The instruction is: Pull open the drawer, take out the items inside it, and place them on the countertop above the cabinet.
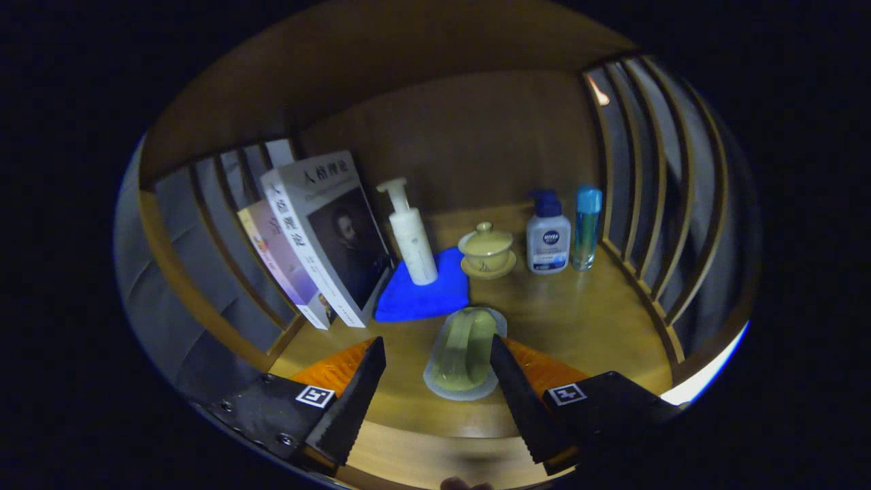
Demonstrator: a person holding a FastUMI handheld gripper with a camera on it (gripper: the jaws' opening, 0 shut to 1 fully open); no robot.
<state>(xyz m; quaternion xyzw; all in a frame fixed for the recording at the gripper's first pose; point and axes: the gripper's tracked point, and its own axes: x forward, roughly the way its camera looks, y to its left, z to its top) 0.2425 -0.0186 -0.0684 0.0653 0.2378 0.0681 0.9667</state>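
Spread wide, the gripper (437, 371) hangs just above the desk (585, 320), its two fingers standing on either side of a pale green soap bar sealed in a clear pouch (464, 352). Neither finger visibly presses on the pouch; there is a gap on the left, while the right finger looks close to or against its edge, so I judge it as lying free on the wood.

In the gripper view the pouch lies lengthwise along the fingers' line, which suits an item just set down from a straight grasp. Its near end sits between the fingertips and its far end almost reaches a folded blue cloth (425, 292). On that cloth stands a white pump bottle (412, 235). Left of it two books (320, 238) lean against the slatted side rail (224, 258), propped there so they stay up. Right of the cloth a lidded yellow cup on a saucer (487, 250), a white pump bottle with a dark blue top (548, 235) and a slim blue-capped bottle (586, 228) stand upright in a row, well clear of the pouch.

The drawer is out of sight, so how much remains inside cannot be told.
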